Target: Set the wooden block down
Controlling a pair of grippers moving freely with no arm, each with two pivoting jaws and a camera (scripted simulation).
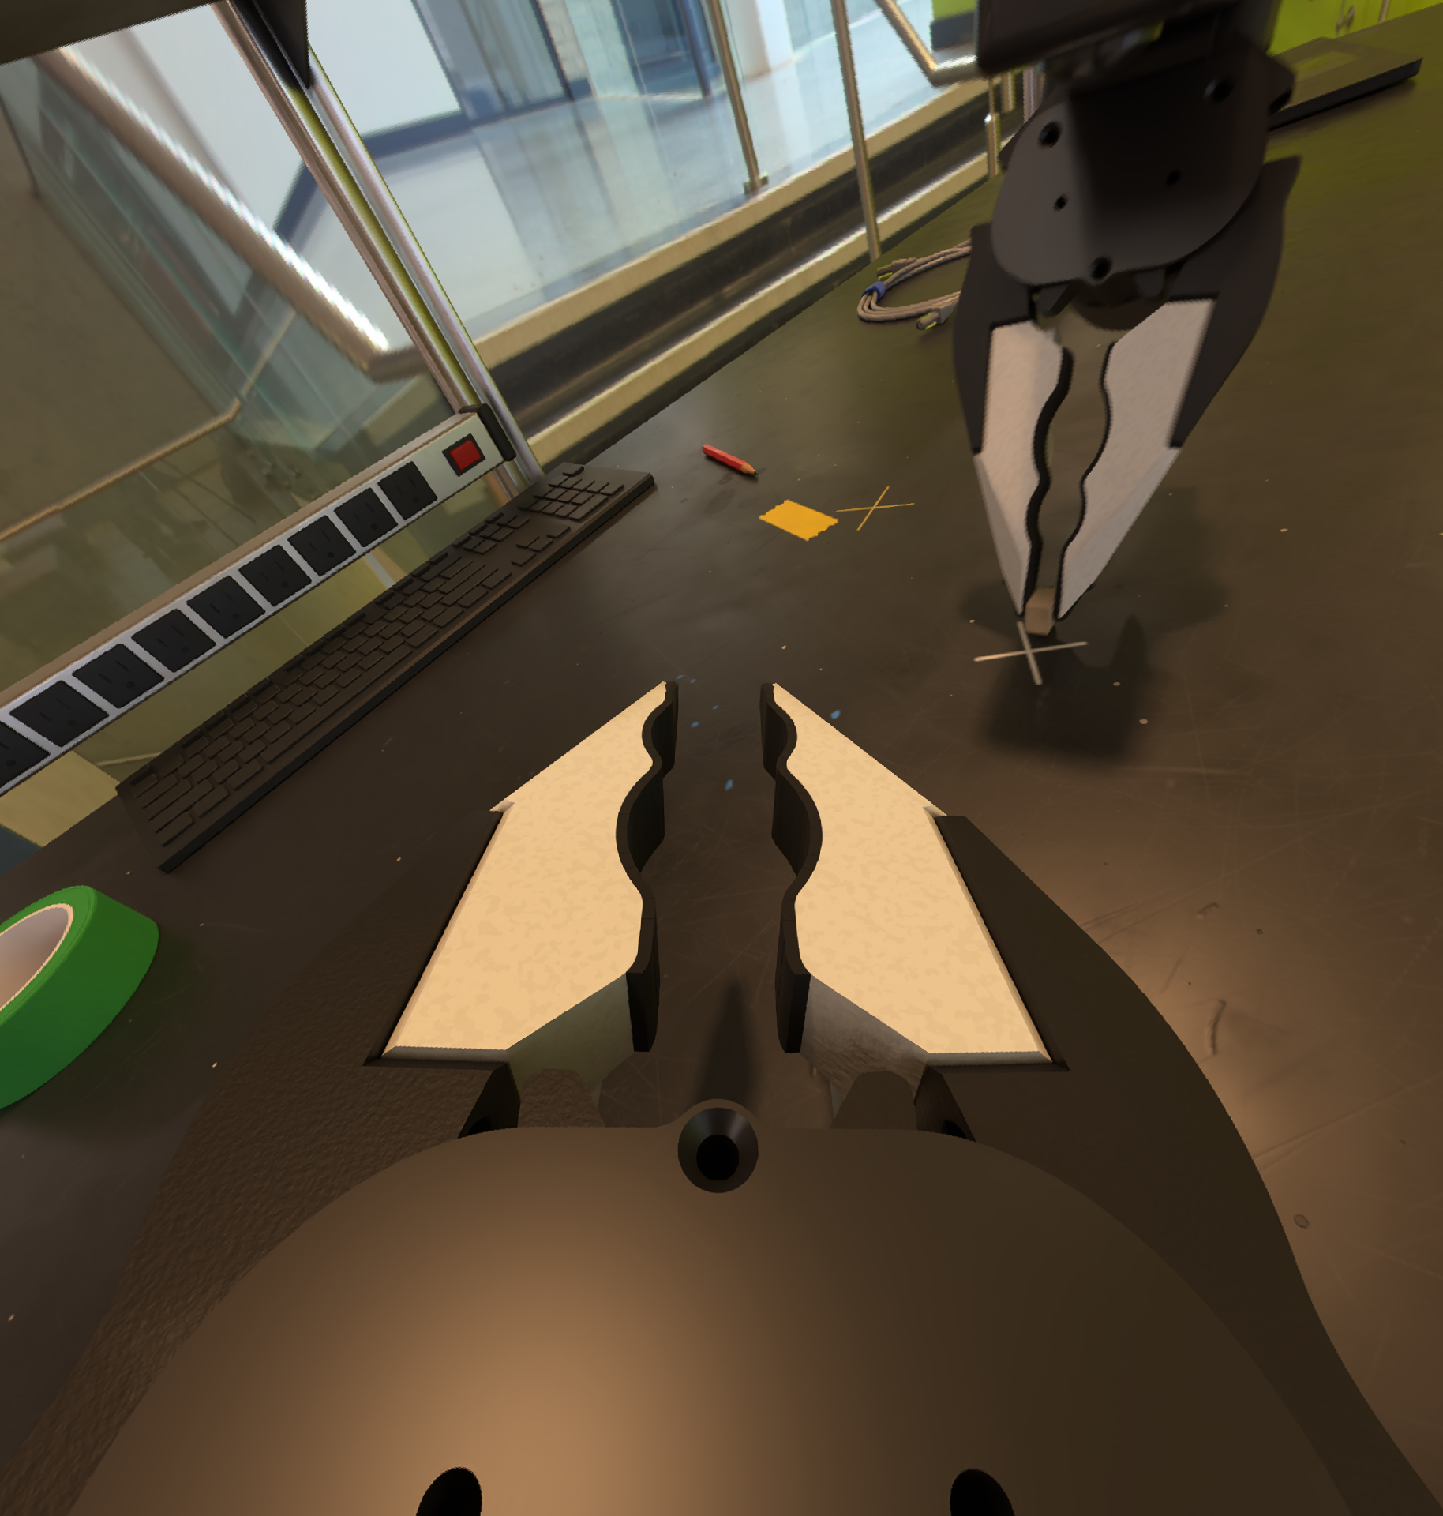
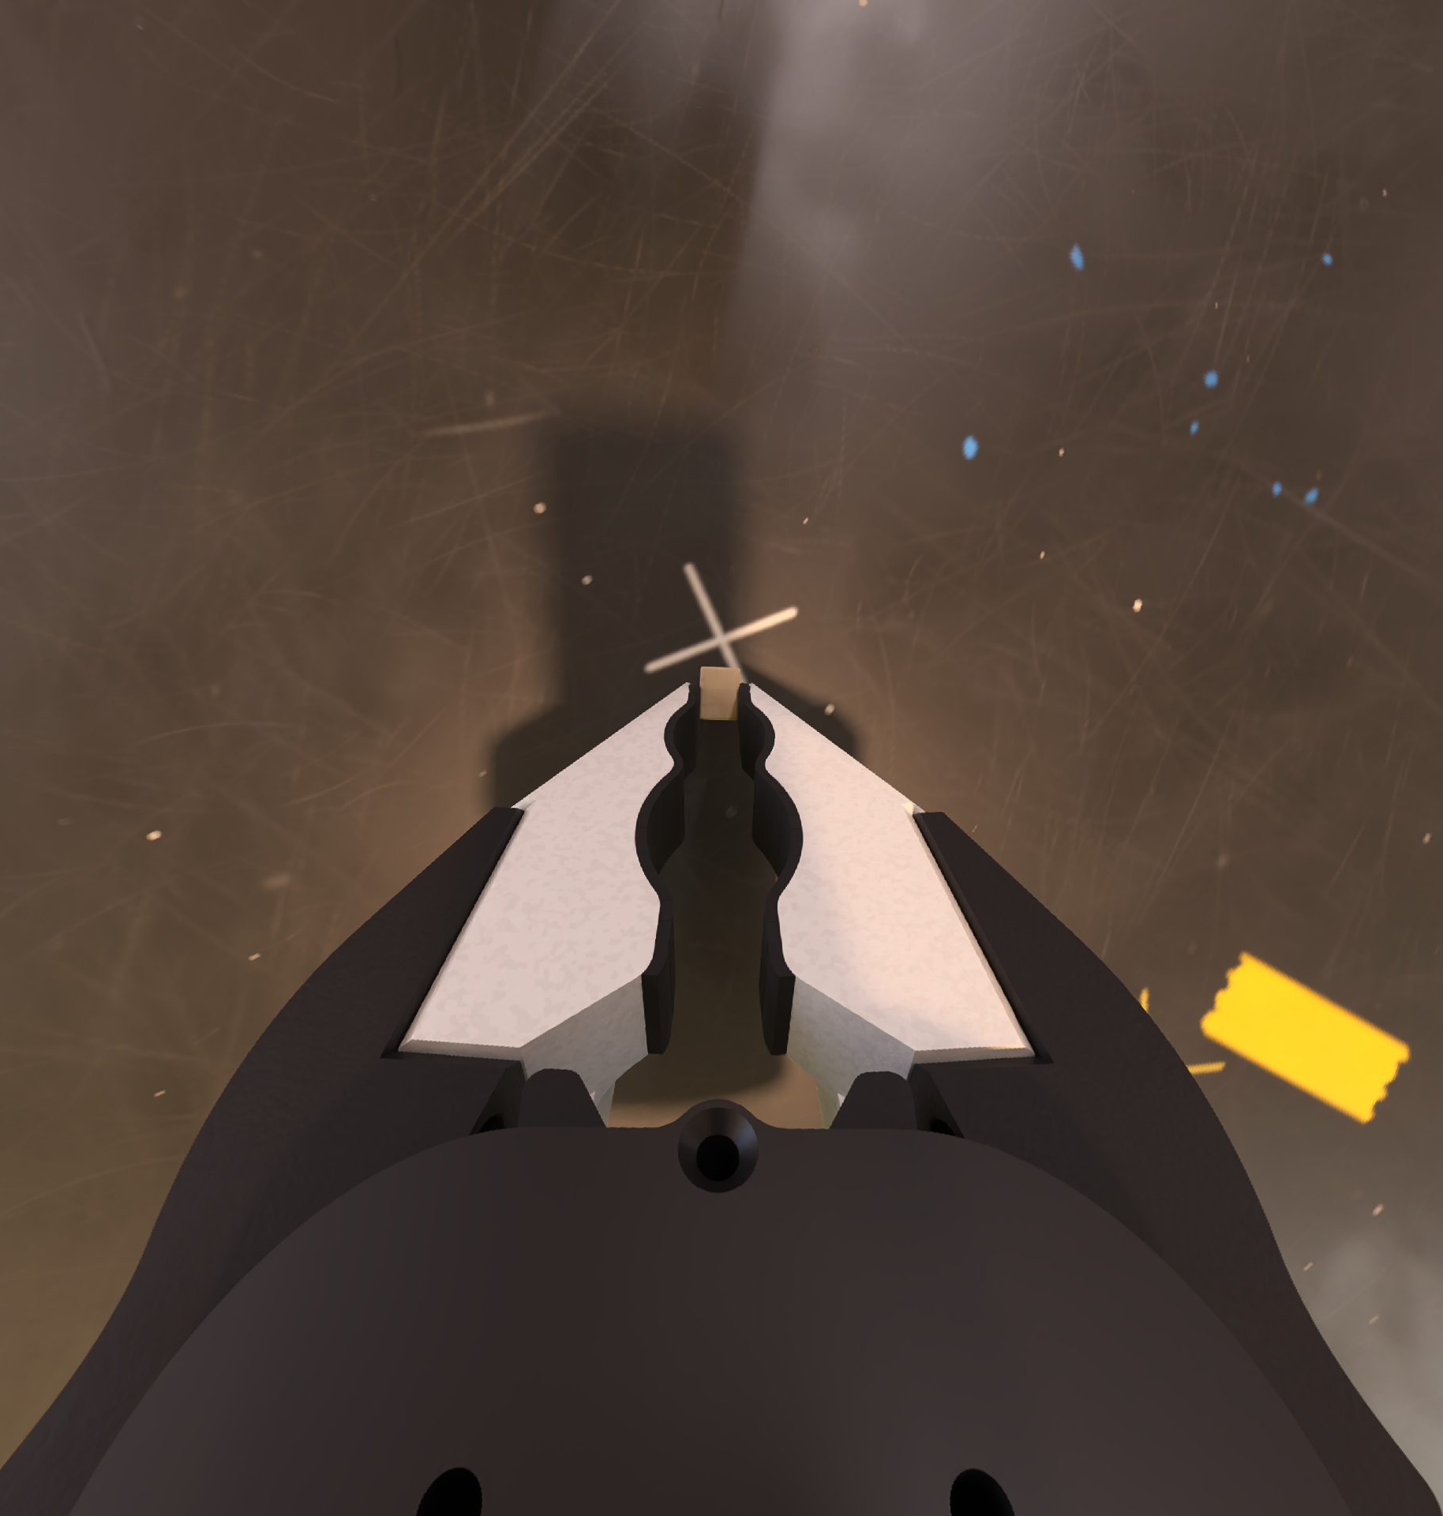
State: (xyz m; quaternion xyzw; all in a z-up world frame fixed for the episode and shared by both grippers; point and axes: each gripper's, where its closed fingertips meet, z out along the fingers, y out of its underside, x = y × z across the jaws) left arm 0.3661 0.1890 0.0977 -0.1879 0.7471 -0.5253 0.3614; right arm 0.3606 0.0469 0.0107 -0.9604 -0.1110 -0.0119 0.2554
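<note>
My right gripper (image 2: 719,697) is shut on a small light wooden block (image 2: 719,691), pinched between its fingertips. It points down at the dark table, with the block just above or at a white cross mark (image 2: 722,636). In the left wrist view the right gripper (image 1: 1040,607) hangs at the upper right with the block (image 1: 1040,609) at its tips, next to the white cross (image 1: 1030,652). My left gripper (image 1: 718,697) is open and empty, low over the table, apart from the block.
A black keyboard (image 1: 390,648) and a power strip (image 1: 234,574) lie along the left edge. A green tape roll (image 1: 46,993) sits at the near left. A red pencil (image 1: 728,459), a yellow patch (image 1: 798,518), a yellow cross mark (image 1: 874,507) and a coiled cable (image 1: 915,287) lie farther off.
</note>
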